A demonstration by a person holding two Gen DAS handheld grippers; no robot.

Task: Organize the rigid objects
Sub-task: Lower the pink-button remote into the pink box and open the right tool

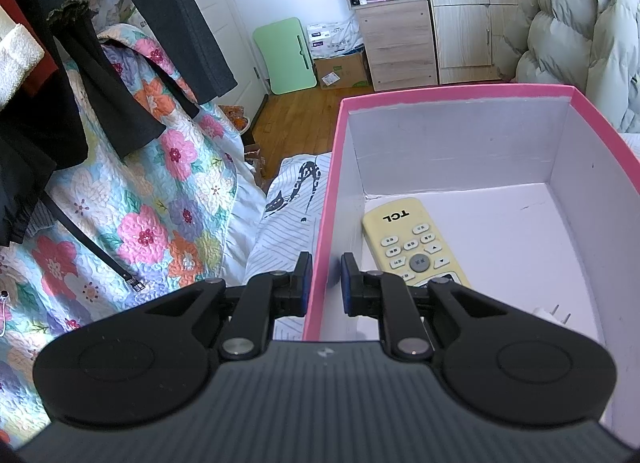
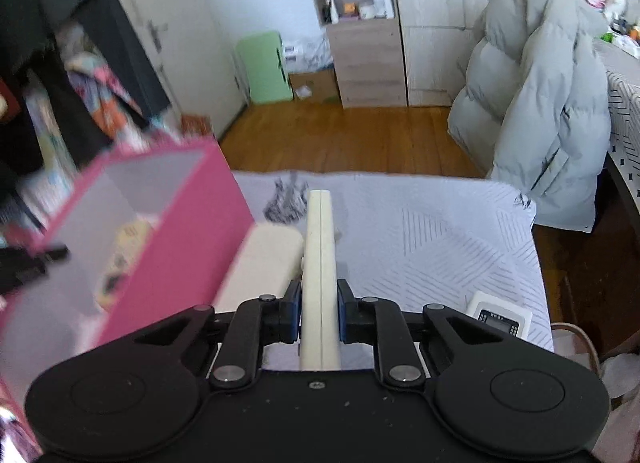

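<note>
The pink box (image 1: pixel 460 95) stands on a bed with a white patterned sheet (image 2: pixel 440 231), its top open and its near left wall running up past the sheet's left side. To the right of the box the sheet is mostly bare out to its far edge, beyond which lies wooden floor (image 2: pixel 340 135). A small white device (image 2: pixel 500 319) with a display lies near the sheet's right edge, well apart from the box.

Inside the box, a cream TCL remote (image 1: pixel 412 243) lies flat on the bottom against the left wall, buttons up.

The left claw (image 1: pixel 326 283) is clamped on the box's left wall, one pad outside and one inside. The right claw (image 2: pixel 319 311), to the right of the box, grips a cream slim remote (image 2: pixel 320 239) on edge, its far end pointing away. A cream flat object (image 2: pixel 268 259) lies just beside the box's right wall, under that remote.
</note>
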